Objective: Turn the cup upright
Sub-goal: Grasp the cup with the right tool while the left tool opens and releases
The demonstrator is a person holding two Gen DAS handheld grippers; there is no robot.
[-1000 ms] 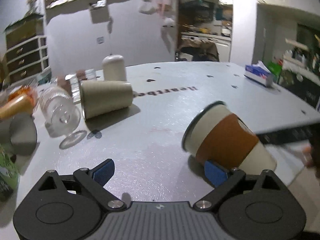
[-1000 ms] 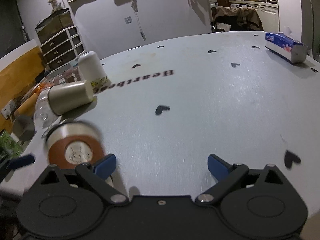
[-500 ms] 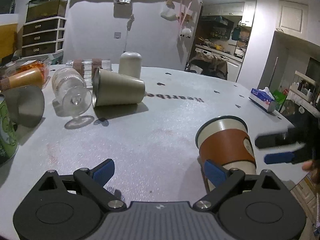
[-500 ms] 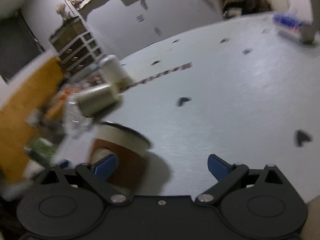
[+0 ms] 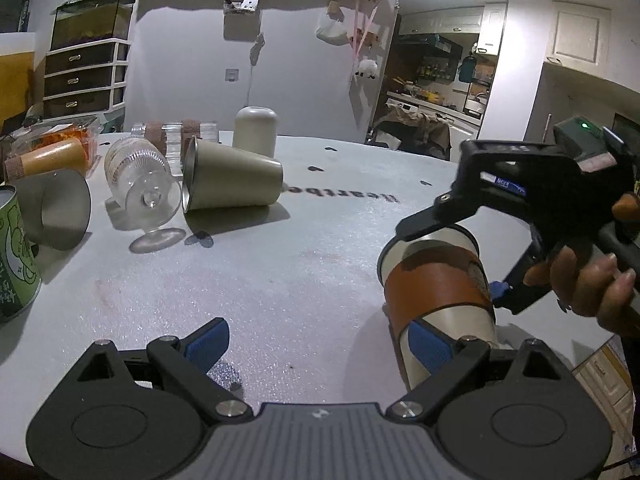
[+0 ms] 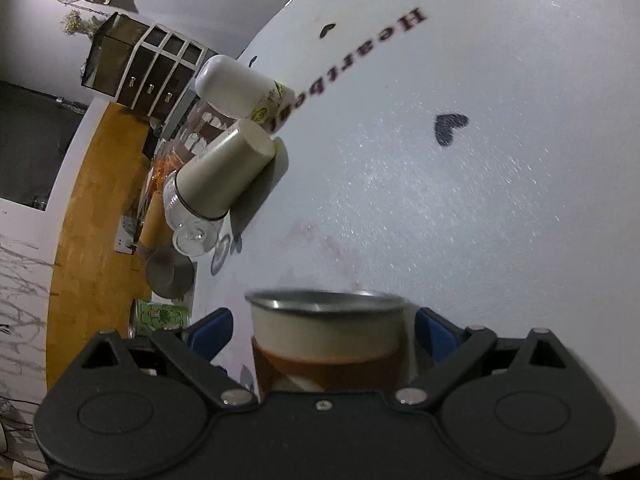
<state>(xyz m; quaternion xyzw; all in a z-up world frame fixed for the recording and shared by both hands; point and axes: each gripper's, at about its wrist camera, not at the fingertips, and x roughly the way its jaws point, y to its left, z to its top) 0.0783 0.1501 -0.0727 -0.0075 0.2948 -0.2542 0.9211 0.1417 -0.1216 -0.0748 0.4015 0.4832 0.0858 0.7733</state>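
A cream cup with a brown sleeve [image 5: 436, 284] stands nearly upright, mouth up, at the near right of the white table [image 5: 300, 264]. My left gripper [image 5: 316, 344] is open; its right finger [image 5: 430, 346] is beside the cup's lower wall. My right gripper [image 6: 324, 330], turned on its side, straddles the cup [image 6: 328, 338] just below the metal rim, jaws open with a gap on each side. It shows in the left wrist view [image 5: 532, 216] reaching over the cup from the right.
A beige metal cup [image 5: 230, 182] lies on its side at the back left, beside a tipped clear glass [image 5: 140, 184], a grey cone cup [image 5: 56, 208], a green can [image 5: 14, 256] and a white upright container [image 5: 256, 130].
The sleeved cup has gone from lying tilted to standing nearly upright. My right gripper rolled sideways and moved around the cup's upper part. The left gripper stayed open beside it.
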